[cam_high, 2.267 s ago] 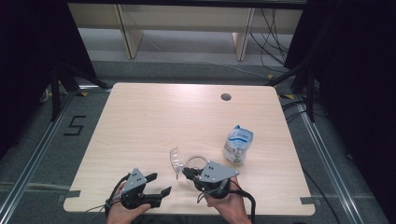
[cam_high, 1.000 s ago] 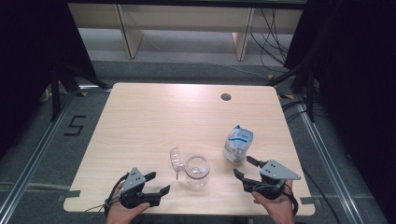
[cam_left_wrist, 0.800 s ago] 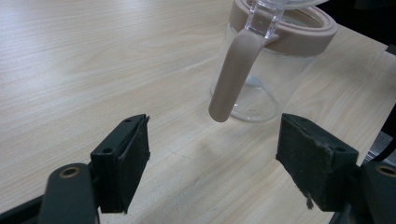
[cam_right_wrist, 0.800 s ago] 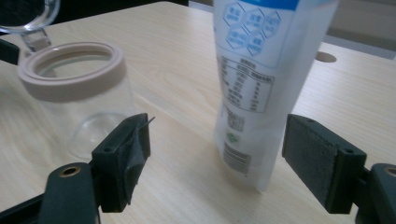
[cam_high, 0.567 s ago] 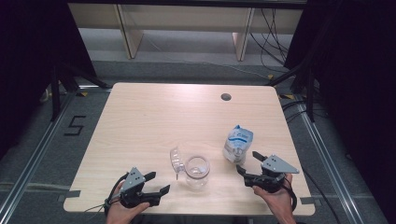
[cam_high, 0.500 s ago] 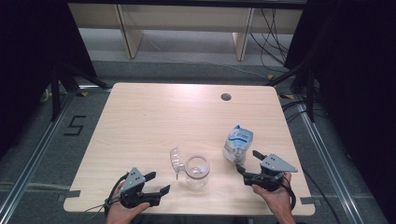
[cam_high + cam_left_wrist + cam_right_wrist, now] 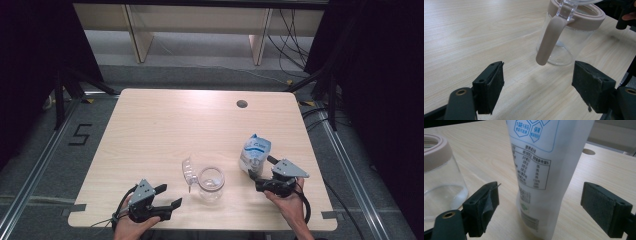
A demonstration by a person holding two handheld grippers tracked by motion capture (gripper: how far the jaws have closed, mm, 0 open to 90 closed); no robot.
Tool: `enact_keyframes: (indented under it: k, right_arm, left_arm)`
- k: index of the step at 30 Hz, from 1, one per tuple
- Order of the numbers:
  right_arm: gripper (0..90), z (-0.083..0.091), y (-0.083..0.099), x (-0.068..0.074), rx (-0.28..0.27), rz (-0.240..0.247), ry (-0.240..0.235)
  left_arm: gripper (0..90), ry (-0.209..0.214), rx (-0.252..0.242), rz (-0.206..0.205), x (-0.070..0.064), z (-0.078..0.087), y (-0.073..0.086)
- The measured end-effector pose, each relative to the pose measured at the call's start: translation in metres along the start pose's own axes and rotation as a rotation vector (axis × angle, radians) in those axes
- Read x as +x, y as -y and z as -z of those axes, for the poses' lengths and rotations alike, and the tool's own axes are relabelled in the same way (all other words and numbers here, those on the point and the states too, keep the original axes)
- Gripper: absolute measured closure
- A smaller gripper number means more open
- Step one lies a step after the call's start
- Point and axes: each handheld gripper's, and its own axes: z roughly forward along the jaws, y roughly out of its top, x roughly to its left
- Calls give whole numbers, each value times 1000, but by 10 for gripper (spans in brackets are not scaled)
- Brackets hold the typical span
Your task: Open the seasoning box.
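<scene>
Fingers (image 7: 606, 210) of the right gripper (image 7: 261, 170) are spread wide, one either side of the white pouch (image 7: 254, 152), not touching it. Pouch stands upright on the counter (image 7: 165, 130), right of centre, nutrition label facing the right gripper view (image 7: 541, 170); it sits between the jaws there, closer to the left one. High view puts the gripper just beside the pouch's base on the near side, with the person's right hand (image 7: 290, 200) behind it.

Left gripper (image 7: 167, 197) is also released: fingers (image 7: 490, 87) wide apart, nothing between them but bare wood. It rests at the near edge of the counter, left of centre, held by the left hand (image 7: 131, 227).

Glass jar (image 7: 210, 183) stands upright between the two grippers, near the front edge. Clear body, beige rim, looks empty as far as I can tell. Its clear lid (image 7: 188, 172) is swung open to the left side, and a beige strap (image 7: 550, 37) hangs down from the rim in the left gripper view. Jar is ahead of the left gripper's jaws, apart from them. Jar and pouch are near each other, not touching.

Round cable hole (image 7: 242, 104) sits in the far side of the counter.
</scene>
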Motion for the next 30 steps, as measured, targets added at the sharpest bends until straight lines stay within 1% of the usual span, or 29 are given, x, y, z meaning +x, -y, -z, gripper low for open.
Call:
enact_keyframes:
  k: [1,2,3,4,5,6,7,9,11,12,13,14,15,16,17,18,20,21,22,23,24,25,26,28,30]
  right_arm:
    - [160,-1,0,0,-12,-5,8]
    - [160,-3,0,0,-17,-11,6]
    - [160,-4,1,0,-22,-3,11]
    - [160,-6,1,0,-19,2,-2]
    - [160,-8,1,0,-20,-9,-2]
    - [160,-9,1,0,-21,0,3]
    - [159,-10,2,1,-10,-5,10]
    - [160,-14,3,1,-10,8,2]
    - [160,-17,4,3,1,0,12]
    - [159,-18,5,3,7,0,8]
    - [159,-21,5,1,-16,28,6]
    - [159,-20,5,3,7,2,9]
    - [159,-22,5,3,8,1,7]
    - [159,-23,6,3,4,-4,13]
    - [159,-24,6,3,3,-8,11]
    - [159,-26,6,2,2,-6,4]
    - [161,-26,6,1,7,-8,10]
    - [161,-28,7,0,4,-15,-1]
    - [161,-28,7,0,-1,-16,11]
    - [161,-28,7,0,7,-12,9]
    - [162,-31,7,-3,-20,10,13]
    - [162,-29,7,-1,2,-21,8]
    - [162,-30,7,-2,-2,-28,1]
    - [164,-30,7,-2,-7,-26,4]
    - [164,-30,7,-2,-12,-19,1]
  left_arm:
    - [247,6,-5,20,-1,-1,0]
    - [247,4,-5,20,-2,-1,0]
    - [247,6,0,13,-2,-1,0]
    - [245,13,-3,13,-2,-2,0]
    - [245,14,-1,14,-2,-2,0]
    - [244,17,-1,14,-2,-2,0]
    - [244,16,-2,13,-2,-2,0]
    - [243,15,-4,14,-2,-2,0]
    - [241,16,-3,13,-2,-2,0]
    - [240,12,-2,14,-2,-2,0]
    - [240,15,-2,10,-2,-3,0]
    - [240,13,1,0,-2,-2,-1]
    - [240,19,1,-13,-1,-3,-1]
    - [240,12,4,-11,-2,-2,-1]
    - [240,14,1,-8,-2,-3,-1]
    - [239,15,-3,14,-3,-4,-1]
    - [239,11,6,7,-3,-3,-1]
    - [238,12,6,9,-4,-3,-1]
    - [238,20,4,9,-3,-4,-1]
    - [237,12,8,7,-4,-4,-1]
    - [237,13,7,3,-4,-4,-1]
    - [238,16,7,-7,-3,-3,-2]
    - [237,16,6,-7,-3,-4,-2]
    - [237,23,8,-7,-3,-5,-2]
    - [237,20,5,10,-4,-6,-2]
